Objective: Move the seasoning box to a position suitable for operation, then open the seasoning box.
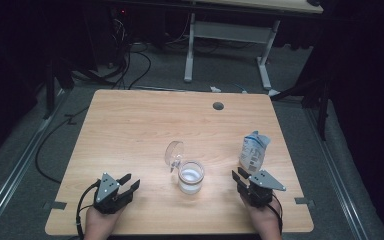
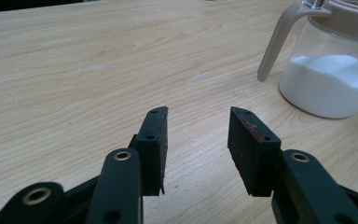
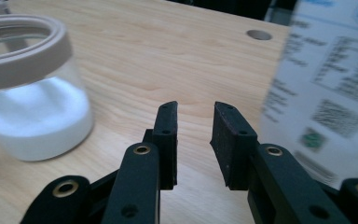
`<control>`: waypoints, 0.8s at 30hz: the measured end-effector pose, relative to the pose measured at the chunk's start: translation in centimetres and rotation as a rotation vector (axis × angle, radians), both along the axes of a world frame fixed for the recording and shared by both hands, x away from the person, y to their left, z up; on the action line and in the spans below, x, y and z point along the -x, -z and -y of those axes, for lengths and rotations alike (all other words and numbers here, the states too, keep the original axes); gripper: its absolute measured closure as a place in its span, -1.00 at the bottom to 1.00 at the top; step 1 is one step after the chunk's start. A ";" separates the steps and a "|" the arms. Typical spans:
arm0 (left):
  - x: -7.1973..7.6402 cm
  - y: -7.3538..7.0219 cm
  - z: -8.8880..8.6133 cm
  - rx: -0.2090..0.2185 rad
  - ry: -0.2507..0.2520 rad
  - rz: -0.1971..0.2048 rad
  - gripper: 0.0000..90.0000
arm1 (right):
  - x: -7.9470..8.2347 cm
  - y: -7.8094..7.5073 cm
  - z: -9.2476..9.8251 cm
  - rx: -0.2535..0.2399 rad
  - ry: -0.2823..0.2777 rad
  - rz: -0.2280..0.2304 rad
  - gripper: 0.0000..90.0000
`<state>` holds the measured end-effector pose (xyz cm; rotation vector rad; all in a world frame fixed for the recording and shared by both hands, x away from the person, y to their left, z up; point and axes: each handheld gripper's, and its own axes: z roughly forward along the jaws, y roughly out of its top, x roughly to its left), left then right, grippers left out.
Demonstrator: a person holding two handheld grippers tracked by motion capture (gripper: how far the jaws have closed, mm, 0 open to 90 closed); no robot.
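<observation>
A clear glass jar (image 1: pixel 190 177) with white powder in its bottom half stands near the table's front middle, its hinged lid (image 1: pixel 174 152) flipped open behind it. The jar (image 2: pixel 328 70) sits at the upper right of the left gripper view and the jar (image 3: pixel 30 93) at the left of the right gripper view. A white and blue paper bag (image 1: pixel 253 151) stands upright to the jar's right, close by my right gripper (image 1: pixel 240 178); the bag (image 3: pixel 326 93) is blurred. My left gripper (image 1: pixel 129 182) rests left of the jar. Both are open with nothing between their pads.
The wooden table (image 1: pixel 130 125) has a round cable hole (image 1: pixel 218 106) near its far edge. Beyond it are a grey floor with cables (image 1: pixel 130 65) and another desk's white legs (image 1: pixel 190 50).
</observation>
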<state>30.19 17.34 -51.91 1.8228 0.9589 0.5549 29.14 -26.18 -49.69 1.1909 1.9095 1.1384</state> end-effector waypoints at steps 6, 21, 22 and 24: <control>0.2 -0.2 0.5 -0.012 0.000 -0.003 0.32 | -0.2 0.7 -1.4 0.008 -0.054 -0.022 0.67; -0.2 -0.9 2.9 0.027 0.021 -0.025 0.62 | 0.1 1.4 -4.7 0.038 -0.157 -0.048 1.00; -0.3 -1.1 3.1 0.029 0.021 -0.024 0.65 | 0.2 1.4 -4.9 0.043 -0.161 -0.048 1.00; -0.5 -1.3 3.6 0.030 0.020 -0.025 0.72 | 0.3 1.5 -5.2 0.047 -0.176 -0.044 1.00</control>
